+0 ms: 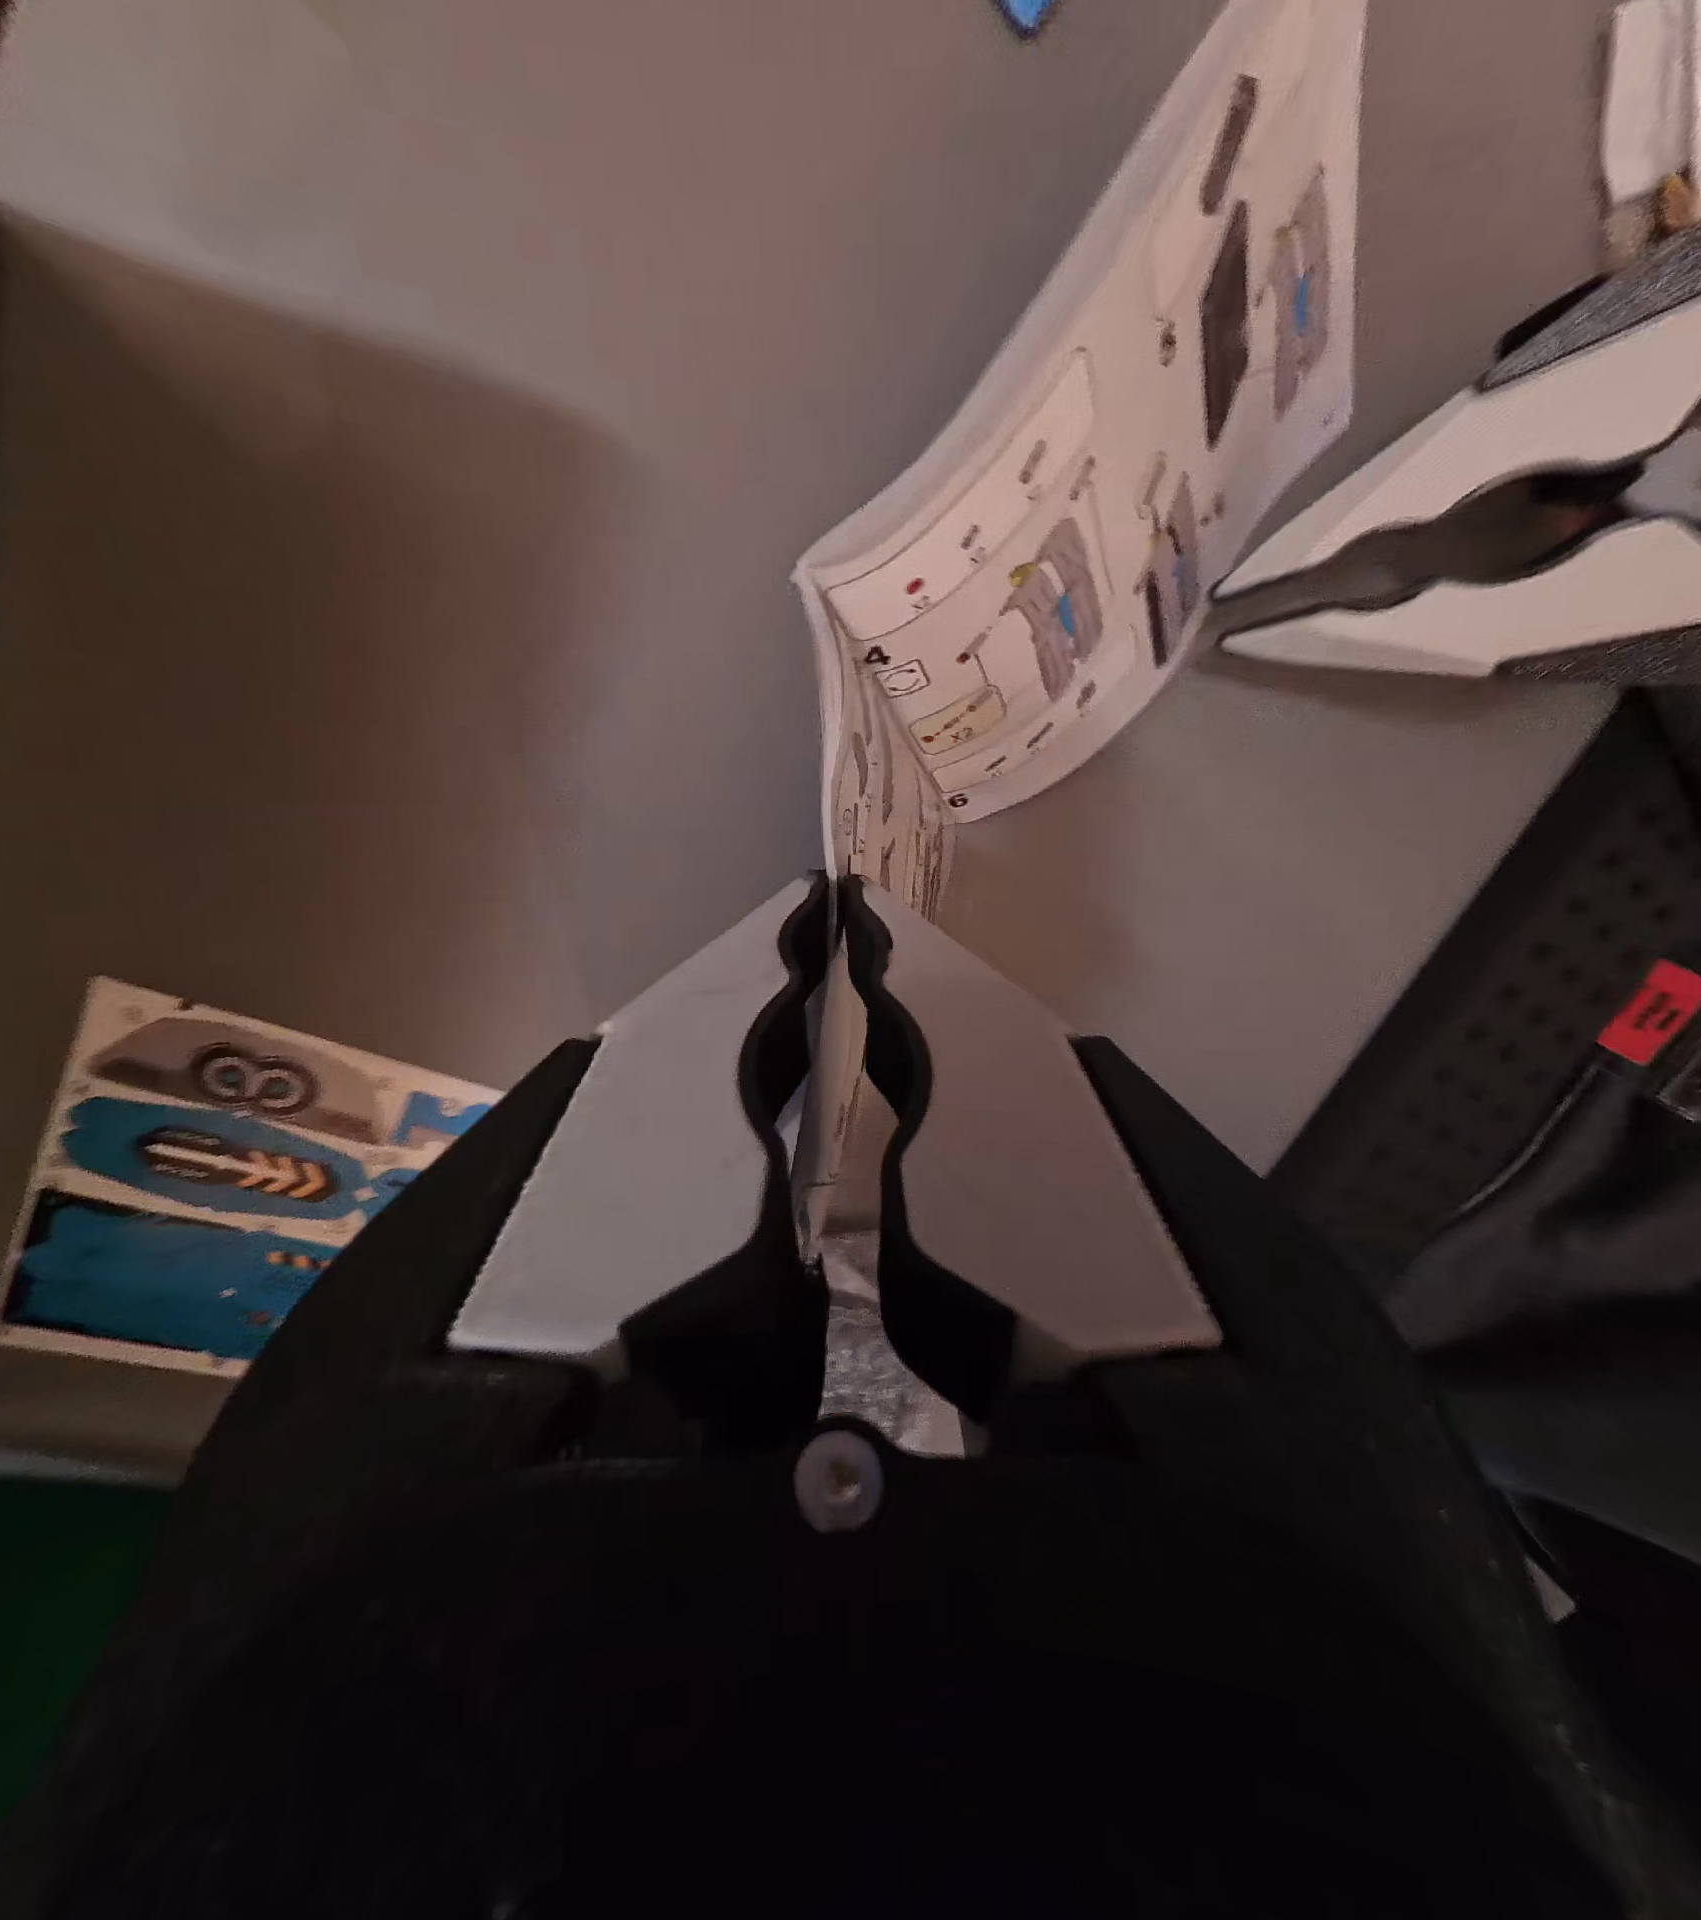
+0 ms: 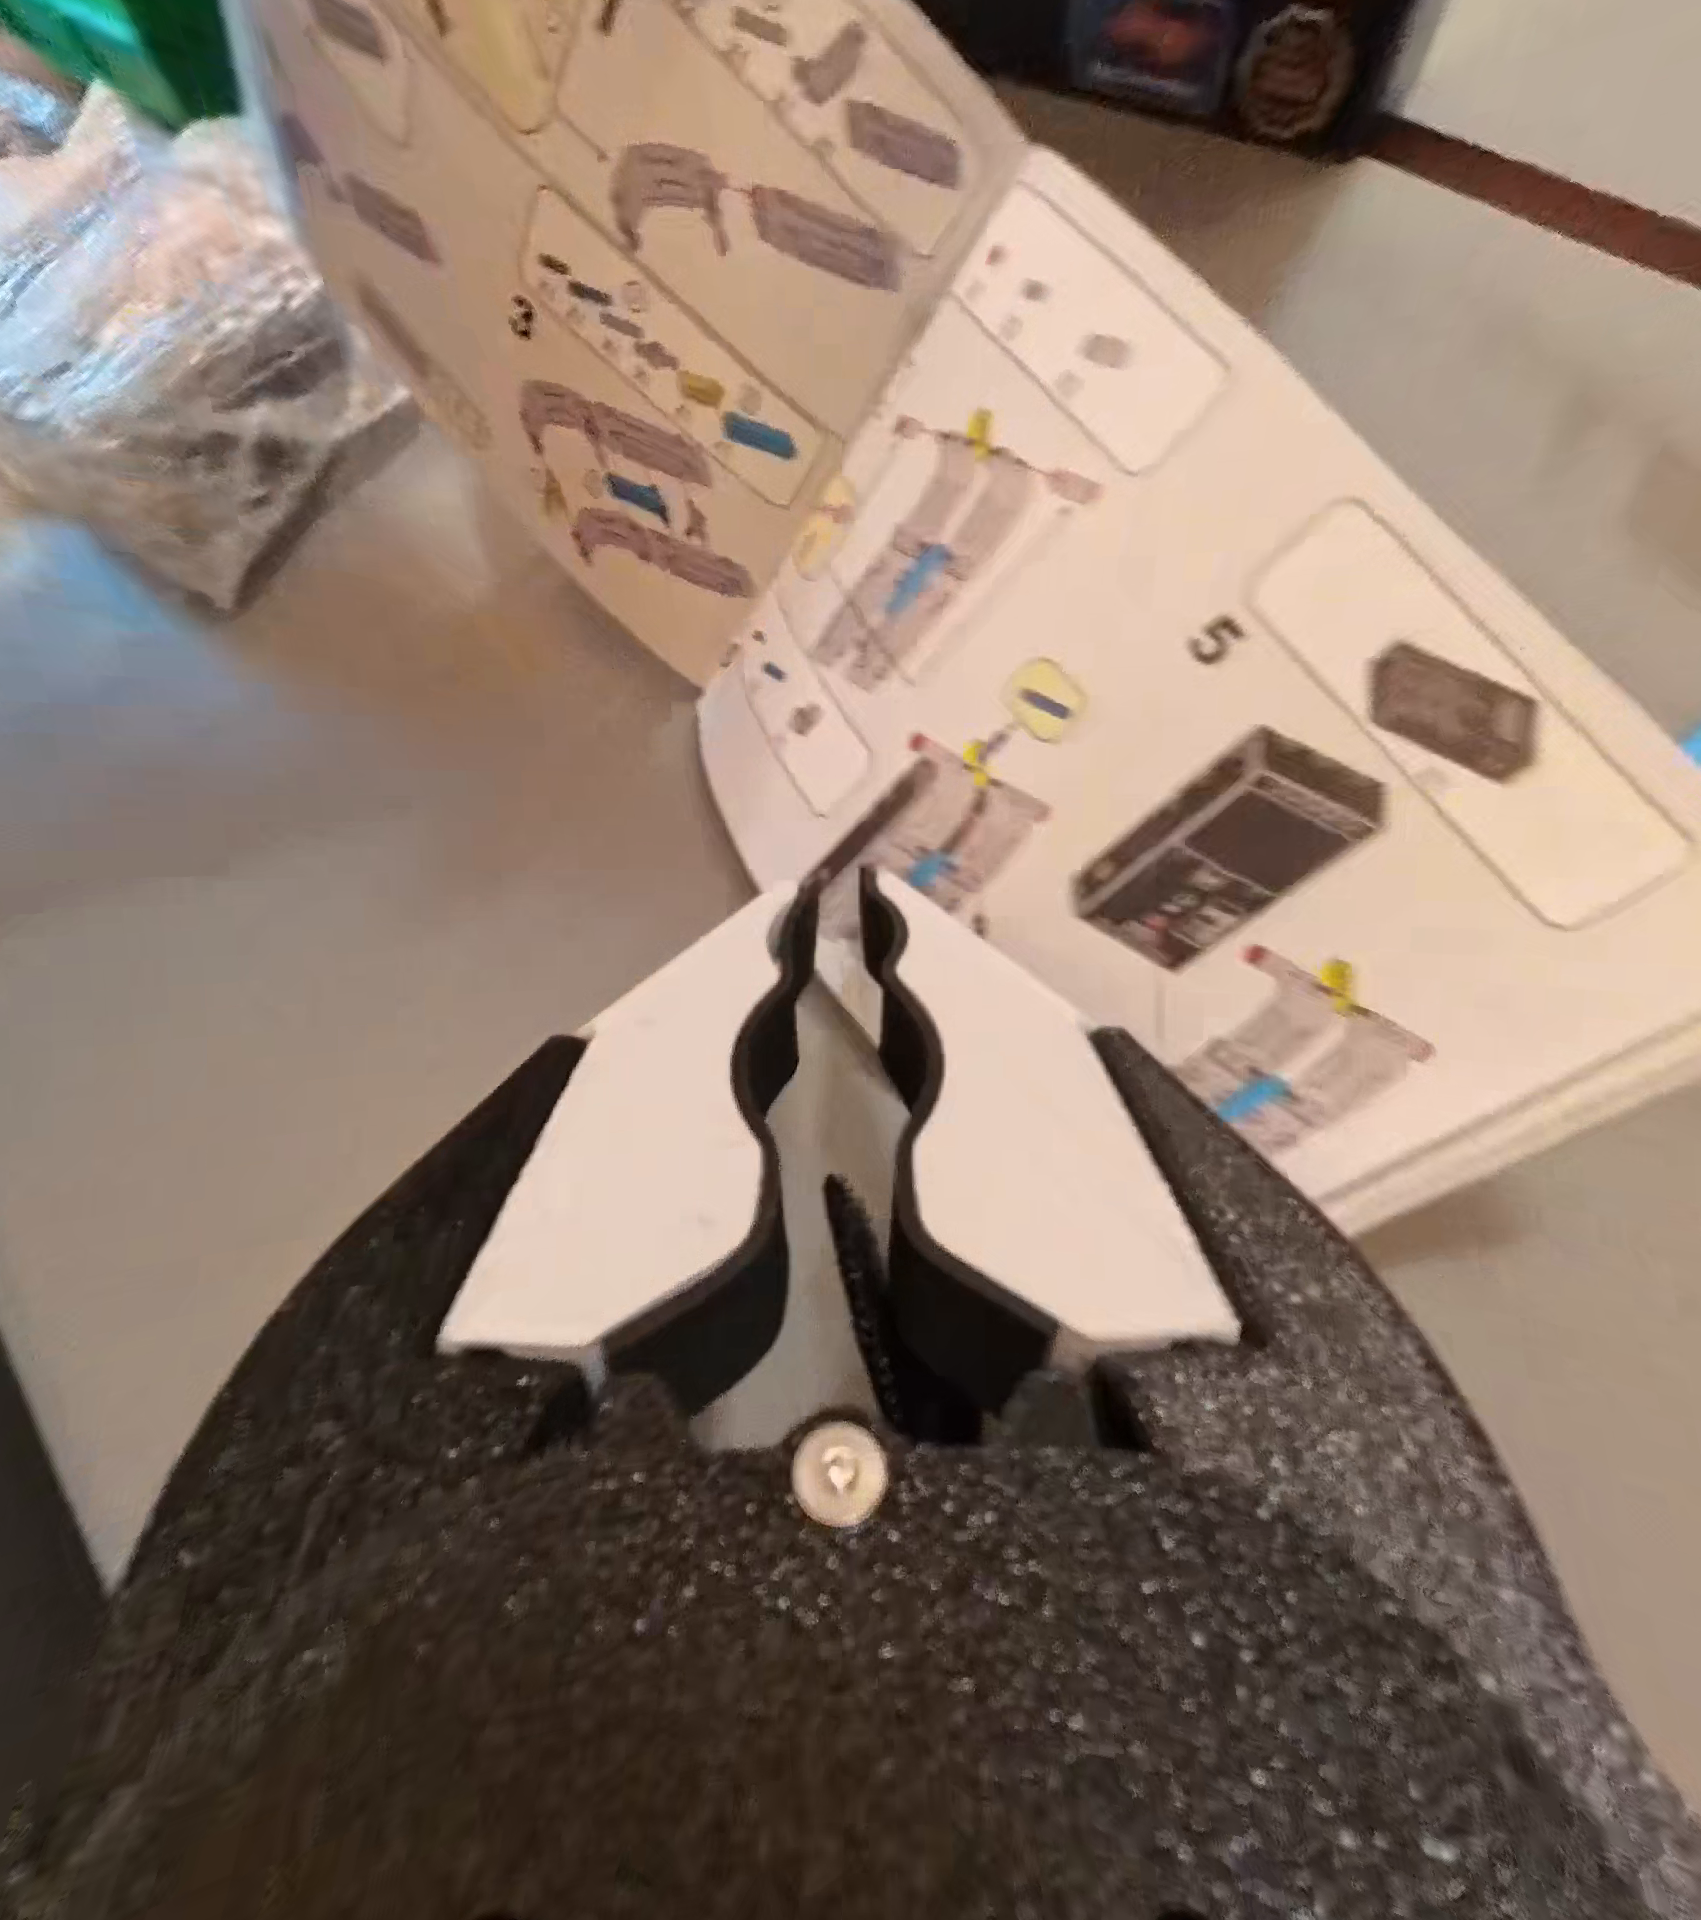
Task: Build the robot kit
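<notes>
Paper booklet (image 1: 1085,582) pinched in both closed claws.

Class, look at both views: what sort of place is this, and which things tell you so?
Probably a tabletop at home or in a hobby room, set for building a toy brick model: an illustrated instruction booklet on the grey table, a sticker sheet, and clear bags of small parts.

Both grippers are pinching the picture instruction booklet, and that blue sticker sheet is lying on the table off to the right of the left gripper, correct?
Not quite: the blue sticker sheet lies on the table to the left of the left gripper, as the left wrist view shows. The rest holds: both it and the right gripper pinch the instruction booklet.
</notes>
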`<state>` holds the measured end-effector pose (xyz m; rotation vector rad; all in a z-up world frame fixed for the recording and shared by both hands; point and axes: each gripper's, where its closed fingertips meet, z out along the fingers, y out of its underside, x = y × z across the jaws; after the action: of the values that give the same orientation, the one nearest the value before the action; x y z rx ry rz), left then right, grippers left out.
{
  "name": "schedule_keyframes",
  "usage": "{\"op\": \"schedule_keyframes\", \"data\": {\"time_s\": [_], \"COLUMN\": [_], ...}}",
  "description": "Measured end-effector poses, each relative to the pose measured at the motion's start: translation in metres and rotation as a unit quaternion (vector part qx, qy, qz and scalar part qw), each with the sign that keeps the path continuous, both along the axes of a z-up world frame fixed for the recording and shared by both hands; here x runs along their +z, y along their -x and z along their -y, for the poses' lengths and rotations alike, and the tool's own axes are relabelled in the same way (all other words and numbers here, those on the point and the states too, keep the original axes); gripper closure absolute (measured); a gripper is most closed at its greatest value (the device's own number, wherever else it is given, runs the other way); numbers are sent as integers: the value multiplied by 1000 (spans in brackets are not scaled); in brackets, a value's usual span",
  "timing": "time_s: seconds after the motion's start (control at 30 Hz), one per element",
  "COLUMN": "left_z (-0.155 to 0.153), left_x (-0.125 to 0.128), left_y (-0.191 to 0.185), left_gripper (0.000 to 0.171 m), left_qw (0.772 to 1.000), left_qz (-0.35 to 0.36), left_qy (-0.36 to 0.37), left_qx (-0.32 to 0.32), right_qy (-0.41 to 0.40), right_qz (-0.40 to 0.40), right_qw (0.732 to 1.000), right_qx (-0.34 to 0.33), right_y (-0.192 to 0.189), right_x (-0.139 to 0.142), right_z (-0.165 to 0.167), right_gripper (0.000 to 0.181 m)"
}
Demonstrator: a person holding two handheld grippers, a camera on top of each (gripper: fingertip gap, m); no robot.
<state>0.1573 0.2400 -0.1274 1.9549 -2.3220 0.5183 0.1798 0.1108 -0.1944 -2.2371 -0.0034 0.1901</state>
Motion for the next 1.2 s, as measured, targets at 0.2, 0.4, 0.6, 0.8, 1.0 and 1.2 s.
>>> {"op": "schedule_keyframes", "data": {"time_s": [0.2,0.4,0.6,0.8,1.0,1.2], "left_z": [-64,-84,-66,-99,-43,7], "left_x": [-27,-51,-66,-78,-42,-74], "left_y": [-23,-22,-12,-27,-4,28], "left_gripper": [167,166,164,169,151,158], "left_qw": [997,993,994,980,961,967], "left_qz": [-10,13,57,127,193,186], "left_qy": [24,71,75,-154,-200,-149], "left_qx": [67,89,61,20,8,94], "right_qy": [-4,21,-20,46,45,41], "right_qz": [43,58,-57,26,3,26], "right_qw": [999,996,998,999,998,998], "right_qx": [-14,-62,-7,3,-32,-30], "right_y": [-23,-46,-30,2,7,10], "right_x": [13,-11,8,-33,-36,-35], "right_z": [-53,-89,-79,-98,-107,-107], "right_gripper": [181,181,181,181,181,181]}}
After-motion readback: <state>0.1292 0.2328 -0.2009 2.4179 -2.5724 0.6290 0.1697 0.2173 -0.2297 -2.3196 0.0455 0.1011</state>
